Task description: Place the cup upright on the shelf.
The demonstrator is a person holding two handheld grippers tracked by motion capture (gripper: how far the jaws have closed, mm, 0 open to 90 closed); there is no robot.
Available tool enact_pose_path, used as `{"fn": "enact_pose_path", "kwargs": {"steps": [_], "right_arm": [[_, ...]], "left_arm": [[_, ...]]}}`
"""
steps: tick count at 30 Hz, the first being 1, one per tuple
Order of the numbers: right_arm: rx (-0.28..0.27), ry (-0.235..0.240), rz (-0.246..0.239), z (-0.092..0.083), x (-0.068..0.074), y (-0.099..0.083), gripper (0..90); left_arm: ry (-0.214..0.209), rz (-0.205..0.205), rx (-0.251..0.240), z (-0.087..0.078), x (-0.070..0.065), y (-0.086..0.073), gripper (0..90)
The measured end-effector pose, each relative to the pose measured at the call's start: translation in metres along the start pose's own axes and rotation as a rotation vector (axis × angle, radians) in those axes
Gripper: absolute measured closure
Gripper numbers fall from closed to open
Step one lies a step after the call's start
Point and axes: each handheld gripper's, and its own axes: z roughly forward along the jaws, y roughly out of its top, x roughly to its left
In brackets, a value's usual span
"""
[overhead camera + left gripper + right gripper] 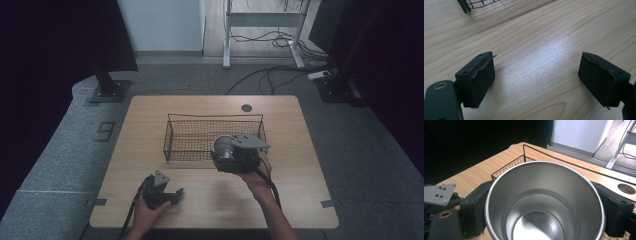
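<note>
We hold the shiny, round stainless-steel cup [544,202] clenched by its walls in the right gripper [235,155], over the black wire basket [190,137] mid-counter. It looks rigid, light and slick (grip below the rim). The left gripper [536,77] rests released near the counter's near edge.

Each black tool [176,193] carries a grey three-cornered plate with dark screws, brass-ringed pivots, and a black trailing cable [128,216].

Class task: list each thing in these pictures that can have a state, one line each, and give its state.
Steel cup: empty, upright, gripped by the right tongs over the basket's near edge.
Wire basket: upright on the table, empty where visible.
Left tongs: open, holding nothing, low over the table.
</note>
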Motion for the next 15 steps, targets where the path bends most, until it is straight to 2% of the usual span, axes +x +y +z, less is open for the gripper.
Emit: {"fn": "enact_pose_path", "kwargs": {"steps": [15], "right_arm": [[0.004,-0.022,0.000,0.0050,-0.0059,0.0068,13.3]], "left_arm": [[0.000,0.000,0.000,0.0000,0.0000,0.0000,13.7]]}}
